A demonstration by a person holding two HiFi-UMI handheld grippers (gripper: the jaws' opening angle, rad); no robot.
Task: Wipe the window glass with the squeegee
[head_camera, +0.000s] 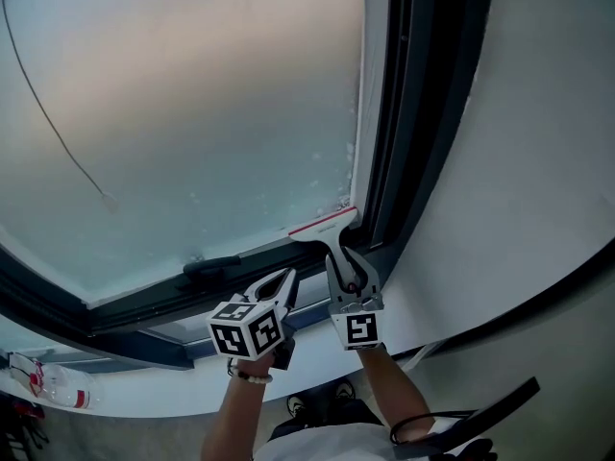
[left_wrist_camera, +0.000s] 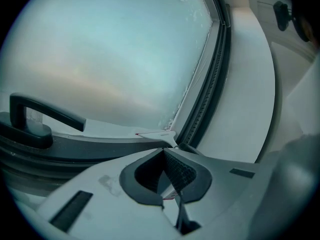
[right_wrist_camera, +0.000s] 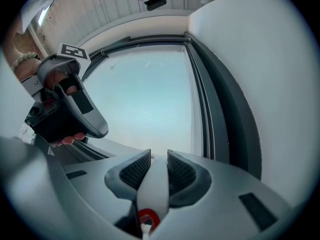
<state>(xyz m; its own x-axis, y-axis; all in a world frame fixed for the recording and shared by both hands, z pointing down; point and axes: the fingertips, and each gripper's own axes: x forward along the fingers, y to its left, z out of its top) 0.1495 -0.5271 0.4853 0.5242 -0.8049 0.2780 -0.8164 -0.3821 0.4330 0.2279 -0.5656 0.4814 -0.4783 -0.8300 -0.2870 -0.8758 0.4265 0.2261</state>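
Pads of the right gripper are closed onto the white handle of the squeegee, which runs straight out between them toward the pane. In the head view the blade sits at the bottom right corner of the window glass, its red-edged strip lying across the corner, close against the dark frame. Small flecks, probably foam or droplets, cling to the glass along that right edge.

The left gripper hangs just beside the right one, below the lower frame. Its tips meet and it seems to carry nothing, though a pale sliver behind the pads is hard to read. The window's dark handle lies on the lower frame to the left of the blade.

Main risk, as I judge it: the blade's end could catch on the frame seal and tip off the glass, leaving a streak. The slim handle could also twist in the pads if pressed unevenly. A sideways stroke along the bottom could bump the window handle or the idle left gripper.
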